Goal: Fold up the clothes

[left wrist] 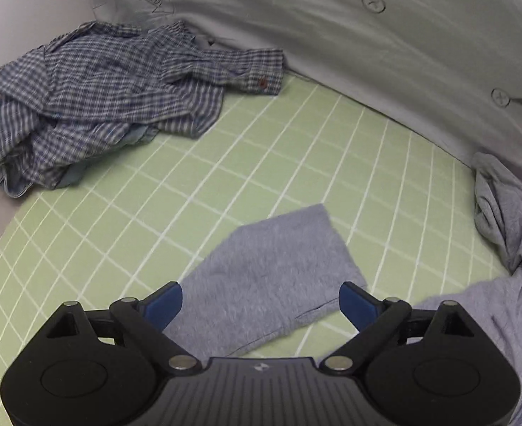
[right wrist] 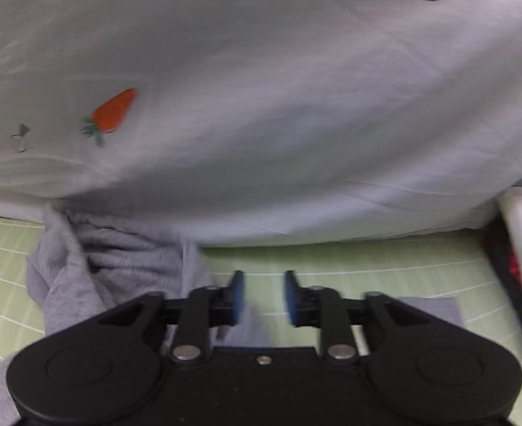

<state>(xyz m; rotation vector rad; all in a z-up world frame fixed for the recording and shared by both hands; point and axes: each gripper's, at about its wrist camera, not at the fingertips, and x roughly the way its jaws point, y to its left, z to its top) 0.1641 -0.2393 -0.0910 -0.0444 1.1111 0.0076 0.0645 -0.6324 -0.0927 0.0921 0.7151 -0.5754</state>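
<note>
The left tool (left wrist: 261, 301) is wide open, and nothing is held between its blue pads (left wrist: 165, 303). Right under and just ahead of it lies a sleeve of the grey top (left wrist: 271, 273), flat on the green sheet with white lines (left wrist: 119, 220). The rest of the grey top spreads off to the tool's right, where part of it is bunched up in a lump.

The right tool (right wrist: 261, 298) is partly open, with a gap between its pads and nothing in it. Grey cloth (right wrist: 119, 266) lies crumpled to its left and runs under the tool, and a flat grey bit shows at its right.

Farther ahead of the left tool, off to its left, a blue checked shirt (left wrist: 94, 99) sits in a messy heap on the sheet.

Farthest away, a big white cover (right wrist: 261, 106) with a little orange carrot (right wrist: 113, 112) on it rises behind everything. No box or basket can be made out; the clothes lie on the sheet.
</note>
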